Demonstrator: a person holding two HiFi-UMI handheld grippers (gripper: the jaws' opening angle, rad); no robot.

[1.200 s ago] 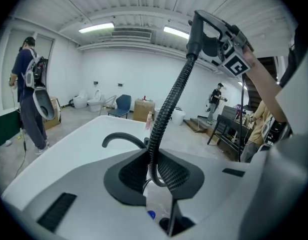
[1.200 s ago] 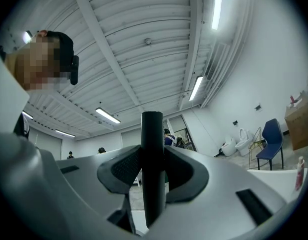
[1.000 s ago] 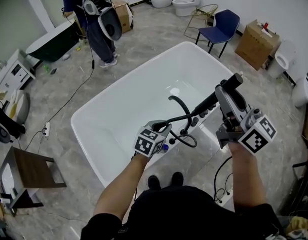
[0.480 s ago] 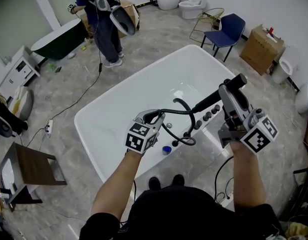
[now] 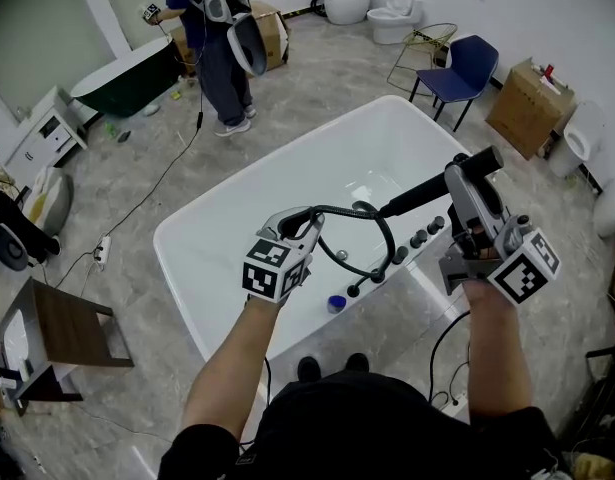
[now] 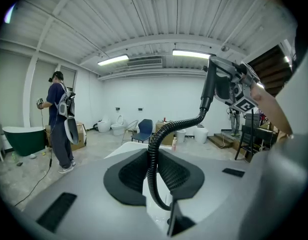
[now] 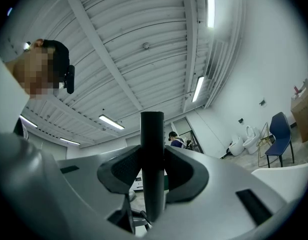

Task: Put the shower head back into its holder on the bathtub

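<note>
Below my left gripper [image 5: 305,224], clamped on the hose [image 5: 357,209], the bathtub's [image 5: 187,230] near rim borders an open basin; my right gripper [image 5: 465,173] clamps the shower head [image 5: 417,196] beside it.

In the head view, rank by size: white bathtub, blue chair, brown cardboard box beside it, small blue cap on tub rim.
White bathtub
blue chair and brown cardboard box alike, unranked
small blue cap
</note>
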